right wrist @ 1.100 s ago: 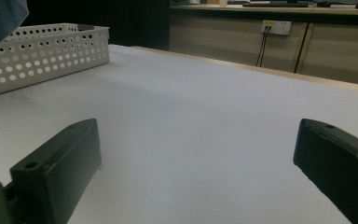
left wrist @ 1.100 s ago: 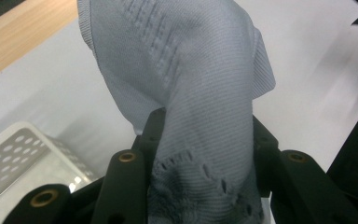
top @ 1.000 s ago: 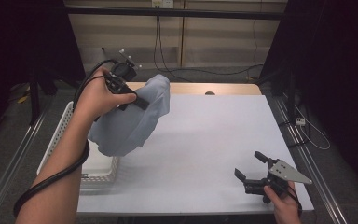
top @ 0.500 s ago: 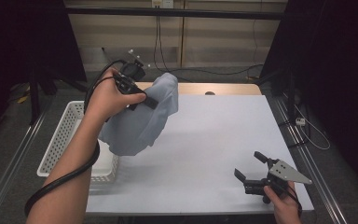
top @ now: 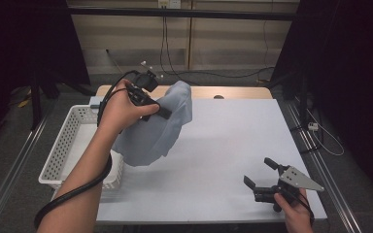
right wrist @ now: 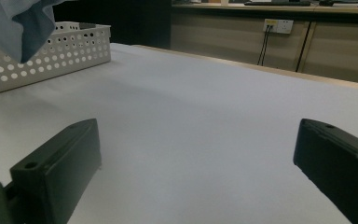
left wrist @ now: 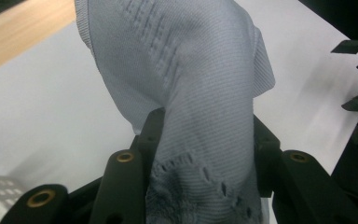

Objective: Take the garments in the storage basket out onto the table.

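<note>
While we are resting our right gripper [top: 261,177] low at the counter's [top: 233,141] near right corner, its fingers [right wrist: 58,172] are standing spread with nothing between them. Farther off on the left, our left gripper [top: 161,112] is pinching a pale blue cloth [top: 160,128] between its fingers [left wrist: 130,172] and holding it up above the counter, its lower edge hanging just beside the white basket [top: 58,160].

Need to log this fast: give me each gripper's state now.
Left gripper: shut on the light blue knitted garment, lifted above the table.
Right gripper: open, holding nothing.
</note>
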Demonstrator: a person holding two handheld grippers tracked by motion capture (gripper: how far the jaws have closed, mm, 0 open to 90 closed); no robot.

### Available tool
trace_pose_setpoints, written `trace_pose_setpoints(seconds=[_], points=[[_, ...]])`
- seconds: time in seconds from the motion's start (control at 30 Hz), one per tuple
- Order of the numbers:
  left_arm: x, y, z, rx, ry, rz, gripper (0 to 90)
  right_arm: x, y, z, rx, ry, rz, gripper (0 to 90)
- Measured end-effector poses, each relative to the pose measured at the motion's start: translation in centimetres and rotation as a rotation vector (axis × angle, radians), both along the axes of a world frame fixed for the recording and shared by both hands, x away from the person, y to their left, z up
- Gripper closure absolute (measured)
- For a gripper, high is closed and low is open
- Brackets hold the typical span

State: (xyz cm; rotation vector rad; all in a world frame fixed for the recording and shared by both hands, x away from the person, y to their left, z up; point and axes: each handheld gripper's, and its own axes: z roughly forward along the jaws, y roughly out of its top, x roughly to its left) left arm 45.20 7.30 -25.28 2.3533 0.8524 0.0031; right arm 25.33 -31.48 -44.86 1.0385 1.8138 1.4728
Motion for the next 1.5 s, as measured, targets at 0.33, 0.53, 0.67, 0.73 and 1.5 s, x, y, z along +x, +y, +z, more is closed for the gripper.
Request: trace_pose_setpoints(seconds=[0.33, 0.53, 0.67, 0.73, 1.5], points=[[-0.1, -1.2, -2.4, -0.012, 0.022, -0.03, 58.4, 0.0, 0.0, 0.0, -0.001, 0.0, 0.002, 0.4], [-0.3, -1.7, -3.5, -0.018, 0.022, -0.038, 58.2, 0.0, 0.0, 0.0, -0.009, -0.003, 0.005, 0.5], [-0.3, -2.1, -4.0, -0.023, 0.026, -0.049, 57.8, 0.0, 0.1, 0.0, -0.01, -0.004, 0.007, 0.5], [-0.3, -2.3, -4.4, -0.029, 0.026, -0.051, 57.8, 0.0, 0.1, 0.0, -0.011, -0.005, 0.008, 0.5], [-0.2, -4.0, -8.3, -0.035, 0.038, -0.087, 54.6, 0.1, 0.1, 0.0, -0.011, -0.003, 0.008, 0.5]])
